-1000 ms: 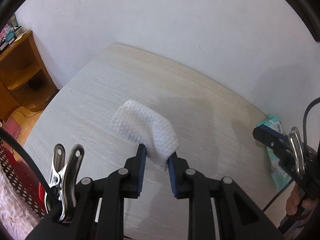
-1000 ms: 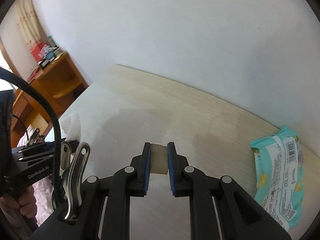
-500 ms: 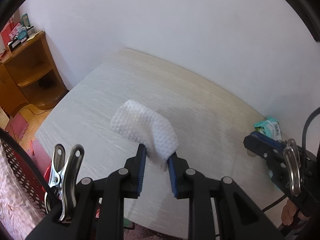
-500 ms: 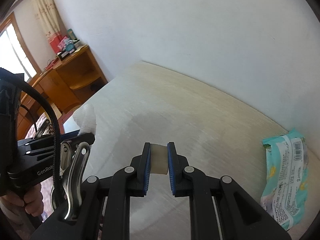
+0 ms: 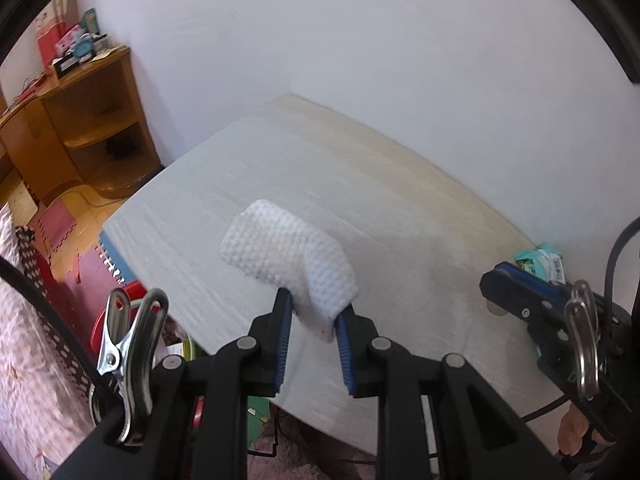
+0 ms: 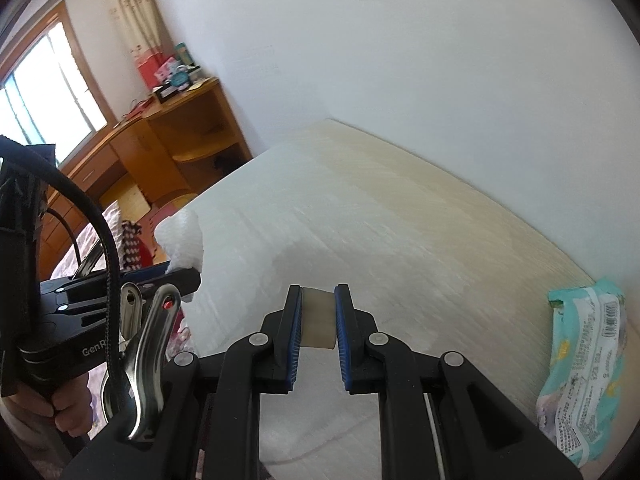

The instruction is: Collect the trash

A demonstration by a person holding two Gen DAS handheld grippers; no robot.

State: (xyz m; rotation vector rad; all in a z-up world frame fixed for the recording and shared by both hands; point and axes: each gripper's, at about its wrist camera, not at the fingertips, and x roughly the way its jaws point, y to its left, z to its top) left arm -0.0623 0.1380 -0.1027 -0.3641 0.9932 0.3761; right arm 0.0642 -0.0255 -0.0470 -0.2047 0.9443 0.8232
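Left wrist view alone shows the floor past the table (image 5: 248, 184) edge at about 8 o'clock: red and blue foam mats (image 5: 80, 264), a red bin (image 5: 120, 312) and a patterned cloth (image 5: 32, 360). It also catches the right gripper (image 5: 490, 280) from the side at 3 o'clock, with only a corner of the teal wipes pack (image 5: 540, 260) peeking behind it. Right wrist view alone shows a window (image 6: 44, 92) and curtain (image 6: 132, 12) at 10 o'clock, the whole wooden desk (image 6: 160, 140) beneath them, and the full length of the wipes pack (image 6: 584, 364) lying on the table at 4 o'clock.

At the left gripper (image 5: 314, 308), the jaws are clenched on the lower end of a white textured wipe (image 5: 280, 252), which is lifted above the tabletop. The wipe rises out of the fingertips, its long axis leaning toward 10 o'clock, the free end folded over and pointing away from the camera. From the right wrist view the same wipe (image 6: 182, 240) stands up from the left gripper (image 6: 188, 278) at 9 o'clock.

Between the right gripper's (image 6: 318, 300) 2 blue-lined jaws sits a small, pale beige scrap (image 6: 318, 320), grasped flat on both sides. It runs straight along the fingers toward 12 o'clock and stops level with their tips, held above the table surface.
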